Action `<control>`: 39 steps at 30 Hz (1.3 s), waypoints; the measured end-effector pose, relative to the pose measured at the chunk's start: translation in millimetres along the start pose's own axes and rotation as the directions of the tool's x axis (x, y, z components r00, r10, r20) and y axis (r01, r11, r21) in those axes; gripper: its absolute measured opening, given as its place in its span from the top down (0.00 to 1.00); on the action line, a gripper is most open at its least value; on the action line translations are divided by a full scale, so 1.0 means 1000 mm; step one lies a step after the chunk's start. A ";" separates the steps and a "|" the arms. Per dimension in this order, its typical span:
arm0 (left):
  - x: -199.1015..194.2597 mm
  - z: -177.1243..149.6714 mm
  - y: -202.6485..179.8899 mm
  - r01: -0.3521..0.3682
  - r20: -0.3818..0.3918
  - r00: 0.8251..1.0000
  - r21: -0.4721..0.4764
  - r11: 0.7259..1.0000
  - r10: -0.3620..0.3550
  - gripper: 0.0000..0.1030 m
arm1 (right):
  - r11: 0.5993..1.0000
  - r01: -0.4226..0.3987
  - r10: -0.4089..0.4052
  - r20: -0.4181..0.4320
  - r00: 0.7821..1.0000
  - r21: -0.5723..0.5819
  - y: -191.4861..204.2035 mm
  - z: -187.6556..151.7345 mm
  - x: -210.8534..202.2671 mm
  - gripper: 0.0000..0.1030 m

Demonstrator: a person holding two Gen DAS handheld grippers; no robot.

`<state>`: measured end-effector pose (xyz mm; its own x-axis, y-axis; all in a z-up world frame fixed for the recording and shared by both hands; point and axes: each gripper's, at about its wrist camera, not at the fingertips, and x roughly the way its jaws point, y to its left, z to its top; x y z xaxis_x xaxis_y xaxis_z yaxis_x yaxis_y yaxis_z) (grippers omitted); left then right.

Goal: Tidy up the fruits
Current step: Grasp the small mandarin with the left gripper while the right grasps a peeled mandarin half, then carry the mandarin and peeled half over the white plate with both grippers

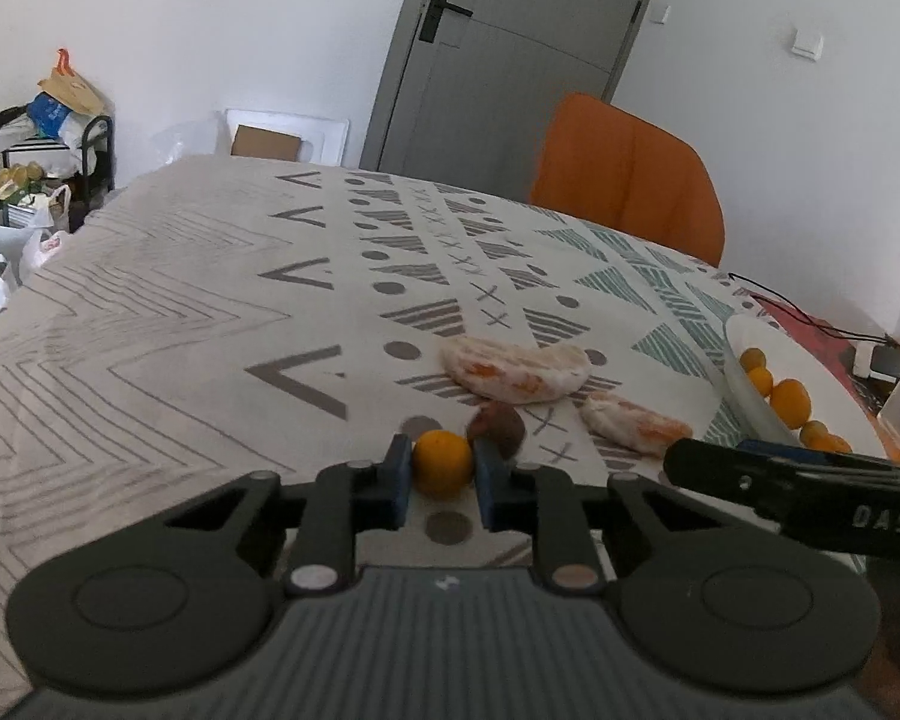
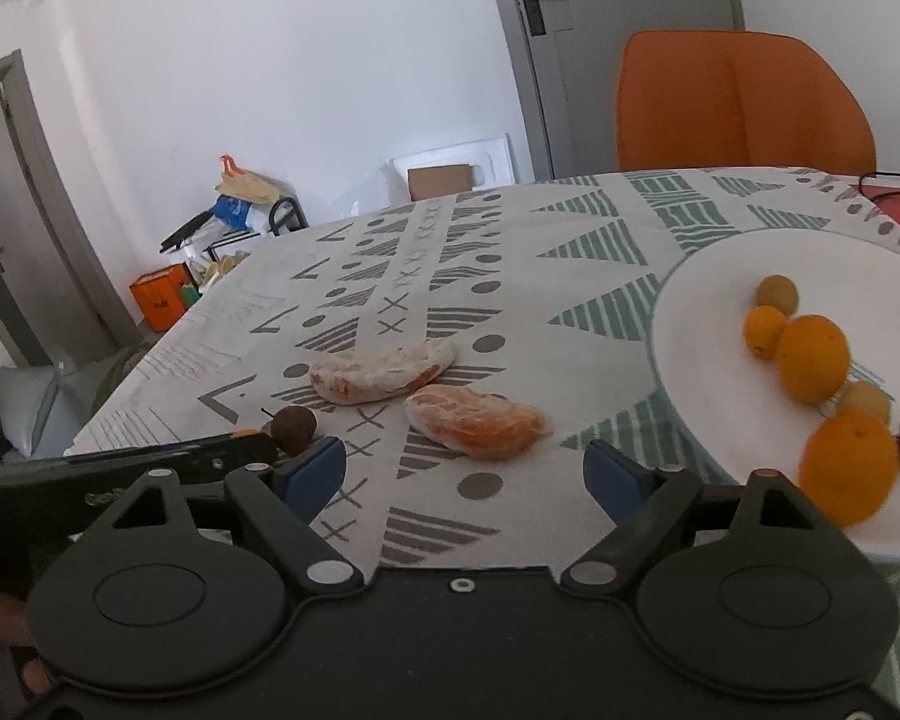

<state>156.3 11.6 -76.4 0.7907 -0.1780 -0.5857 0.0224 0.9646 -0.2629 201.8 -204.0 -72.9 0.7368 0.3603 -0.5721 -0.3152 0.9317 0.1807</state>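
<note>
My left gripper (image 1: 440, 457) is shut on a small round orange fruit (image 1: 442, 471), low over the patterned tablecloth (image 1: 210, 312). A brown round fruit (image 1: 498, 427) lies just beyond its right finger. Two peeled orange pieces (image 1: 513, 369) (image 1: 633, 423) lie further out. In the right wrist view my right gripper (image 2: 465, 469) stands open, with the nearer peeled piece (image 2: 477, 423) just ahead of its fingers and not touched. The other peeled piece (image 2: 384, 372) and the brown fruit (image 2: 294, 427) lie to its left. A white plate (image 2: 708, 312) on the right holds several oranges and small fruits.
An orange chair (image 2: 738, 96) stands at the table's far side before a grey door (image 1: 510, 60). A red mat with cables (image 1: 810, 324) lies past the plate. Bags and a rack (image 1: 36, 168) crowd the floor off the table's left edge.
</note>
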 end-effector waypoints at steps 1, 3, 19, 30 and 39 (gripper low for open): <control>0.000 0.001 0.003 -0.005 0.000 1.000 -0.002 1.000 0.005 0.80 | 1.000 0.005 -0.005 0.002 1.000 -0.013 0.001 0.001 0.003 0.19; 0.000 0.003 0.007 -0.013 0.001 1.000 -0.006 1.000 0.013 0.80 | 1.000 -0.004 0.004 -0.004 1.000 -0.029 0.004 0.003 0.009 0.20; -0.018 0.014 0.032 -0.073 0.045 0.996 -0.057 0.996 0.076 0.80 | 0.997 0.003 -0.006 -0.038 0.999 -0.078 0.015 0.012 0.034 0.26; -0.021 0.015 0.030 -0.067 0.059 0.996 -0.045 0.997 0.069 0.80 | 0.995 -0.038 0.032 -0.065 0.997 -0.094 0.020 0.005 0.019 0.39; -0.022 0.015 0.032 -0.072 0.060 0.995 -0.051 0.996 0.075 0.80 | 0.995 -0.066 0.059 -0.077 0.995 -0.079 0.020 0.001 0.009 0.39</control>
<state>148.4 49.7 -60.4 0.8252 -0.0932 -0.5570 -0.0659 0.9636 -0.2589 202.4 -182.0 -73.5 0.6684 0.4103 -0.6204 -0.4092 0.8994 0.1539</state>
